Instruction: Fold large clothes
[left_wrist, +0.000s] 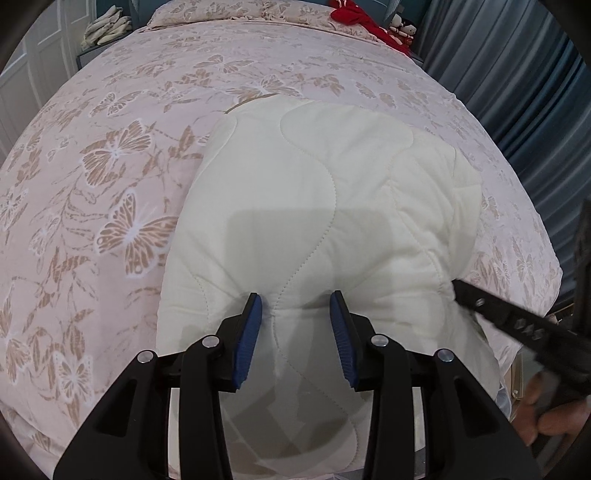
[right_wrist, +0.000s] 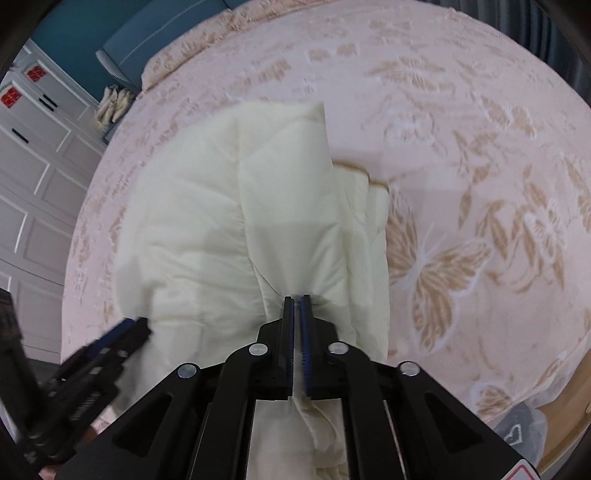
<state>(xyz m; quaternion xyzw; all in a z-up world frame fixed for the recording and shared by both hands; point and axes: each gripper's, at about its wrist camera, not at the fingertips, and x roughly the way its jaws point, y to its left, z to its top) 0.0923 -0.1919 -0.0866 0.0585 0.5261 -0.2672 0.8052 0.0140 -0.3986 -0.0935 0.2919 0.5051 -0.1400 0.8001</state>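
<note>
A cream quilted garment (left_wrist: 332, 206) lies folded in a thick bundle on the bed, also seen as the pale padded garment (right_wrist: 229, 221) in the right wrist view. My left gripper (left_wrist: 296, 306) straddles a thick bulge at its near edge, its blue pads (left_wrist: 255, 317) pressing into the padding, which puckers between them. My right gripper (right_wrist: 297, 299) is shut, pinching a thin fold of the garment that wrinkles at its tips. In the left wrist view the right gripper (left_wrist: 460, 286) meets the bundle's right edge. The left gripper (right_wrist: 133, 326) shows blurred at the lower left.
A pink bedspread (left_wrist: 129, 166) with tan butterflies covers the bed around the bundle. Pillows (left_wrist: 207, 11) and a red cloth (left_wrist: 354, 14) lie at the head. Blue curtains (left_wrist: 535, 110) hang on the right, white cupboard doors (right_wrist: 33, 184) stand on the left. A hand (left_wrist: 550, 421) holds the right gripper.
</note>
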